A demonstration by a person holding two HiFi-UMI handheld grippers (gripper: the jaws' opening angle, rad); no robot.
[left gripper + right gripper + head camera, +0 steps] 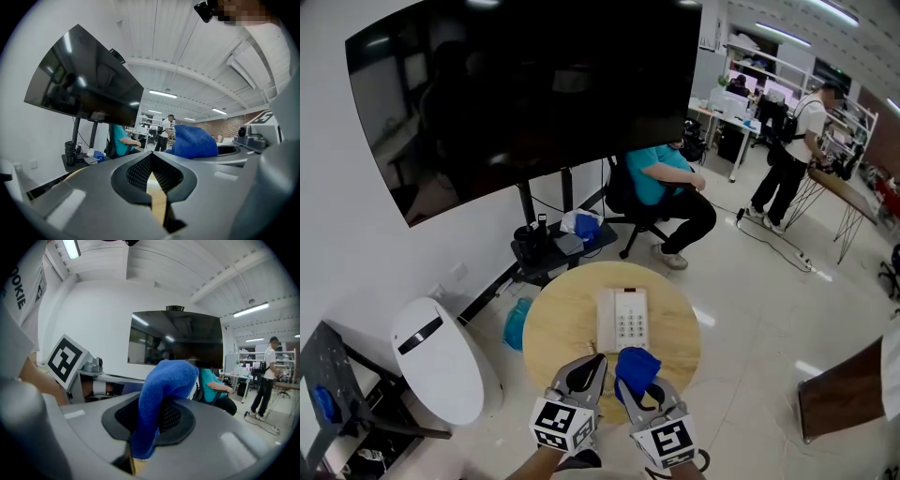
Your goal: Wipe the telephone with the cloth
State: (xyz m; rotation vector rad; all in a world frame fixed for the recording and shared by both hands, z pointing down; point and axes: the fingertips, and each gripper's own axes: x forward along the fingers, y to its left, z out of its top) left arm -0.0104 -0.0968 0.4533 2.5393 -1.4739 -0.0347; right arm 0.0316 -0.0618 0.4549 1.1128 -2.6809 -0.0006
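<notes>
A white telephone (622, 319) lies on the round wooden table (553, 323), keypad up. In the head view both grippers hover over the table's near edge. My right gripper (630, 380) is shut on a bunched blue cloth (637, 367), which pokes up between its jaws (164, 390) and also shows in the left gripper view (193, 141). My left gripper (598, 358) sits just left of it, jaws closed together with nothing between them (151, 161). The cloth hangs a little short of the telephone's near end.
A large dark screen on a stand (525, 94) rises behind the table. A seated person in a teal top (666, 192) is beyond it, another person stands at the far right (787, 159). A white bin-like unit (441, 361) stands left of the table.
</notes>
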